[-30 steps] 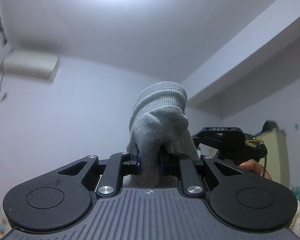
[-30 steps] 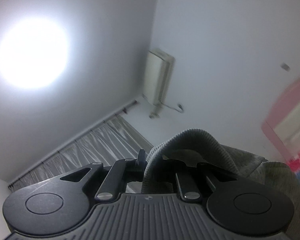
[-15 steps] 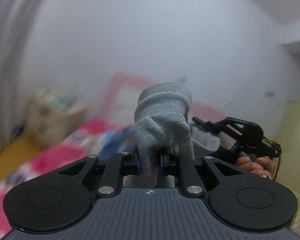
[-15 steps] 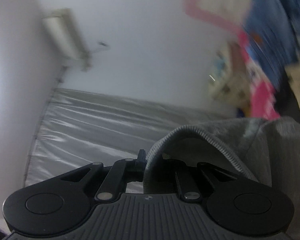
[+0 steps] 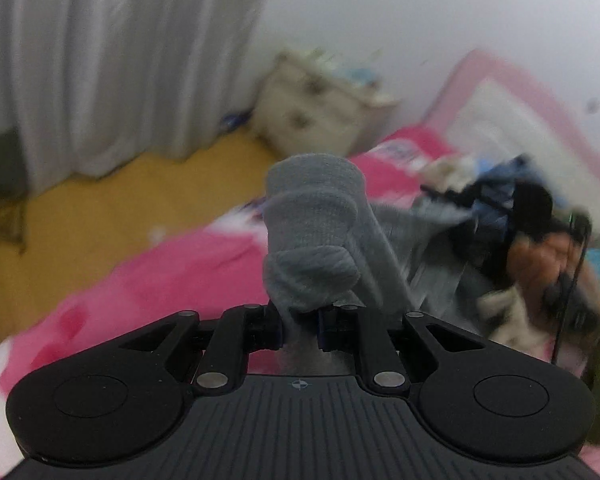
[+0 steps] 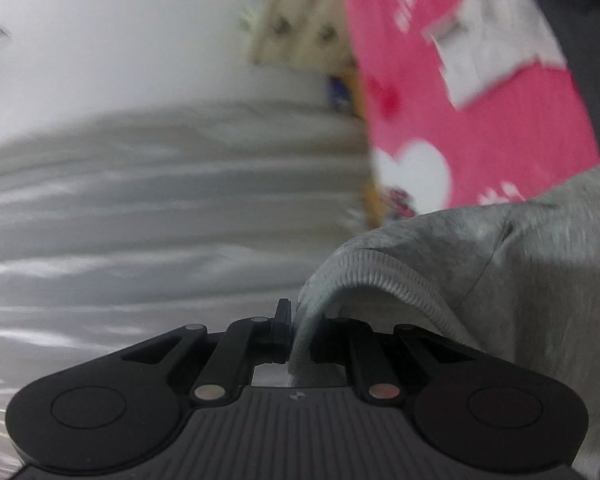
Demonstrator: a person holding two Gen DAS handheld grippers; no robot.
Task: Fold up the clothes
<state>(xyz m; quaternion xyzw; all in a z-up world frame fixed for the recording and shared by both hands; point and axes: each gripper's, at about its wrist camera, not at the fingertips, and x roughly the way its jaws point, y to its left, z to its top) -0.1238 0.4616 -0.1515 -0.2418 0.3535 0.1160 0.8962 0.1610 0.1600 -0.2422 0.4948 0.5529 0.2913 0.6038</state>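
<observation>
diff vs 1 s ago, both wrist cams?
Both views swung down: ceiling and air conditioner then, pink bedspread, curtain and floor now. Unchanged: left gripper and right gripper stay clamped on the grey garment, nothing let go.

Bedspread (image 5: 172, 276) motion-blurred; hand (image 5: 540, 264) indistinct.

Grey ribbed garment (image 5: 314, 236), pink bedspread (image 6: 472, 92) with white hearts, yellow floor (image 5: 112, 204).
</observation>
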